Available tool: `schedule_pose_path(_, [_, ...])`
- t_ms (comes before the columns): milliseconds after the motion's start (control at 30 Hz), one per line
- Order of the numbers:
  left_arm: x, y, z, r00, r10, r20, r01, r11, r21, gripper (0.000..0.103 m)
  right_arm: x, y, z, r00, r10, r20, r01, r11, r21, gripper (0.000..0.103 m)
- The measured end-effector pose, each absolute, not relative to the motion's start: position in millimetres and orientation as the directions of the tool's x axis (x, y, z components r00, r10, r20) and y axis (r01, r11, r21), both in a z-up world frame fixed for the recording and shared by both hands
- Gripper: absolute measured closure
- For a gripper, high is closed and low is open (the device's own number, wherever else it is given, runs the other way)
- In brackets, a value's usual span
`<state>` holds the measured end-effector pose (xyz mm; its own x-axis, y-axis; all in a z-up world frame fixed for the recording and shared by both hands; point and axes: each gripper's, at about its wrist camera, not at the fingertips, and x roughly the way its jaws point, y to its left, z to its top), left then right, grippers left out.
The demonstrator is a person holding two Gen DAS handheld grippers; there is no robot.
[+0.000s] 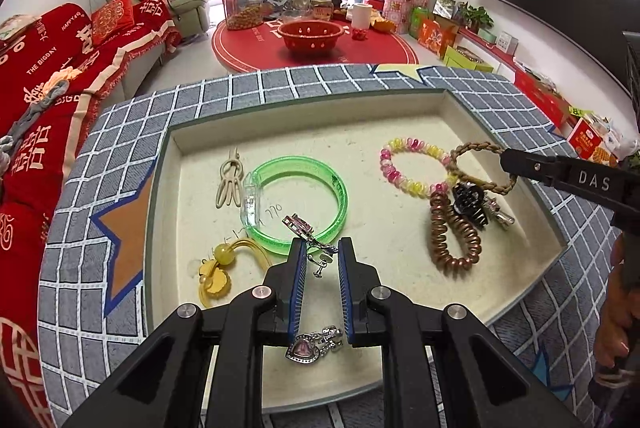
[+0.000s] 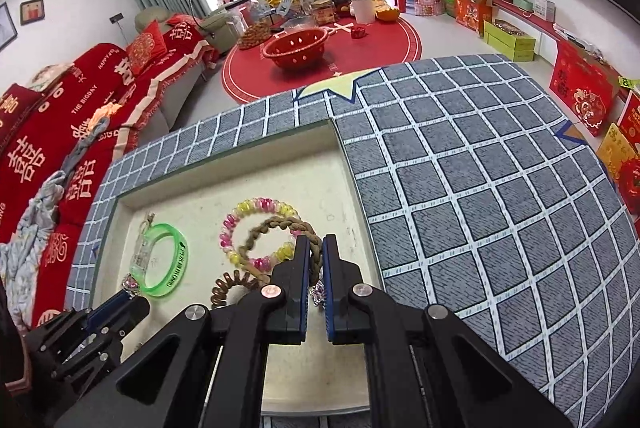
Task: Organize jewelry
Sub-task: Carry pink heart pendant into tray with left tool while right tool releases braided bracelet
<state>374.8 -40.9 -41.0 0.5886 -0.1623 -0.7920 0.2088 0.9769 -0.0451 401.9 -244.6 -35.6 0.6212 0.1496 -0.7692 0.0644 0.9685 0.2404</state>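
While the right tool [image 2: 316,254] clamps the braided ring [image 2: 276,228], the left tool [image 1: 322,252] grips an earring [image 1: 298,224].

A red sofa [image 1: 60,68] lines the left wall; beyond, a round red rug [image 1: 312,44] holds a red basket [image 1: 310,34] and jars [image 1: 242,4].

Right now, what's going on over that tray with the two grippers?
A person is sorting jewelry in a shallow tray on a checked cloth. The right gripper is shut on the braided tan ring, which overlaps the pink and yellow beaded bracelet. The left gripper holds a silver rhinestone ear clip at its fingertips, over the green bangle. A heart pendant lies on the tray below it.
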Motion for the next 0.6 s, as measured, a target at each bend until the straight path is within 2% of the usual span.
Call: schedule_pose_path(600, [370,-51,-46,0.601,-0.114,-0.791,0.212,0.977,0.02,0.074,404,-236,-57,0.557,0.145,-0.817,0.033,0.98,0.197,0.095])
